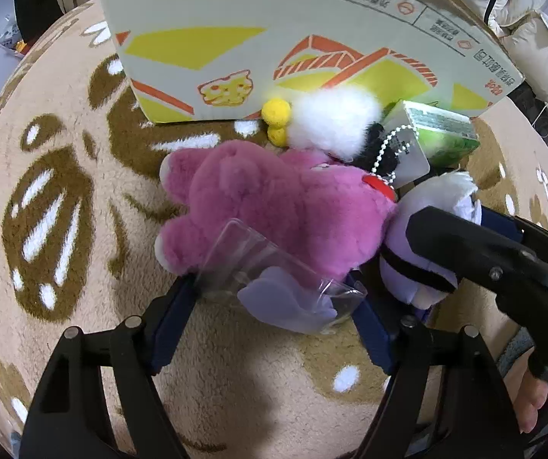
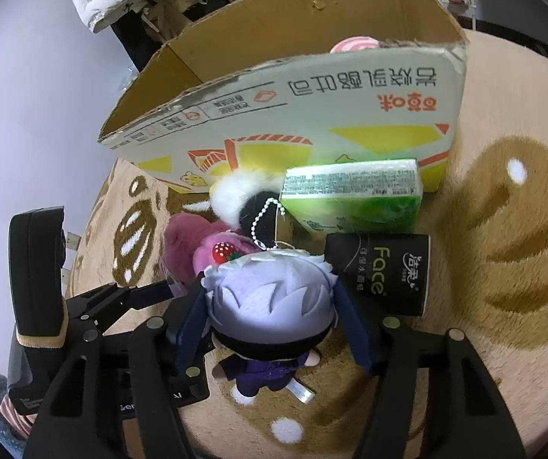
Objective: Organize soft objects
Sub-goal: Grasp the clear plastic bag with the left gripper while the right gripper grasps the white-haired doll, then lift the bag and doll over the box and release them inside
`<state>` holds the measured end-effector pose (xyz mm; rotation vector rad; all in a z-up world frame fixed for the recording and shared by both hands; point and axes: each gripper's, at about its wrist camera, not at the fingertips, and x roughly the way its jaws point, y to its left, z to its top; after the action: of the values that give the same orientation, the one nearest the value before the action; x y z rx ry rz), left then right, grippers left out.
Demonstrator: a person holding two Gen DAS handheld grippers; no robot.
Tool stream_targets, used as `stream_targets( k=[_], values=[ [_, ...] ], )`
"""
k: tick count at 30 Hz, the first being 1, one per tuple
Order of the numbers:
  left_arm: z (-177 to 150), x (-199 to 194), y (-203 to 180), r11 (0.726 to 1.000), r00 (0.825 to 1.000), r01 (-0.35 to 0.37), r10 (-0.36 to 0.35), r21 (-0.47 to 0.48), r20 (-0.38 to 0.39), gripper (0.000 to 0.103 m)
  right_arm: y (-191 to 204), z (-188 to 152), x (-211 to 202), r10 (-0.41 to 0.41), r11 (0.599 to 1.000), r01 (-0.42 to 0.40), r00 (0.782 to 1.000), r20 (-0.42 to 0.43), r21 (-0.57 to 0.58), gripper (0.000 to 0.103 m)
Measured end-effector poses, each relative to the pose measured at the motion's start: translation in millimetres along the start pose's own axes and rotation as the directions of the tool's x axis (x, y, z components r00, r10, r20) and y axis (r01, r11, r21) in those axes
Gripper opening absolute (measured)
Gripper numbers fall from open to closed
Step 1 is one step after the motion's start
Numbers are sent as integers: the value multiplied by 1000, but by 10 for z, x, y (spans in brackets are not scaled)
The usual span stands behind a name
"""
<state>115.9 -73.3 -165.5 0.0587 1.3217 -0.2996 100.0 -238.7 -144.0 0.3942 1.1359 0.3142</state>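
The right gripper (image 2: 274,302) pinches the lilac-haired doll (image 2: 270,306) by its head, one blue finger on each side. Just ahead of it lie a black tissue pack (image 2: 379,273) and a green tissue pack (image 2: 350,195), with the open cardboard box (image 2: 312,91) beyond.

The left gripper (image 1: 278,298) has its fingers spread around a clear plastic sleeve (image 1: 274,275). The pink plush bear (image 1: 270,206) lies just ahead of them, a white fluffy plush (image 1: 331,118) farther on against the box, all on the patterned blanket (image 1: 63,191).
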Motion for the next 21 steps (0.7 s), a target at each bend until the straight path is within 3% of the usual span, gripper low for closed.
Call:
stream_targets(
  k=[5,13,15,18,21],
  values=[
    [-87,-208,36,998,998,-44,45,-36,34,78,58,-11,-129,18,999,-15,997,79,-40,66],
    [-267,-754,31,993,969,-104,113,-49,222,78,130,-80,-466,17,998,-4,980,198,-66,65],
    [-330,-890,4,993,956,-99,112,-61,270,78,144,-97,-601,6,997,14,965,263,-76,64],
    [-394,-1107,-85,992,923,-115,127,-53,364,78,249,-151,-923,-14,990,71,915,404,-125,64],
    [-456,-1353,-190,992,872,-116,123,-44,473,78,358,-189,-1141,-6,980,105,862,507,-167,64]
  ],
)
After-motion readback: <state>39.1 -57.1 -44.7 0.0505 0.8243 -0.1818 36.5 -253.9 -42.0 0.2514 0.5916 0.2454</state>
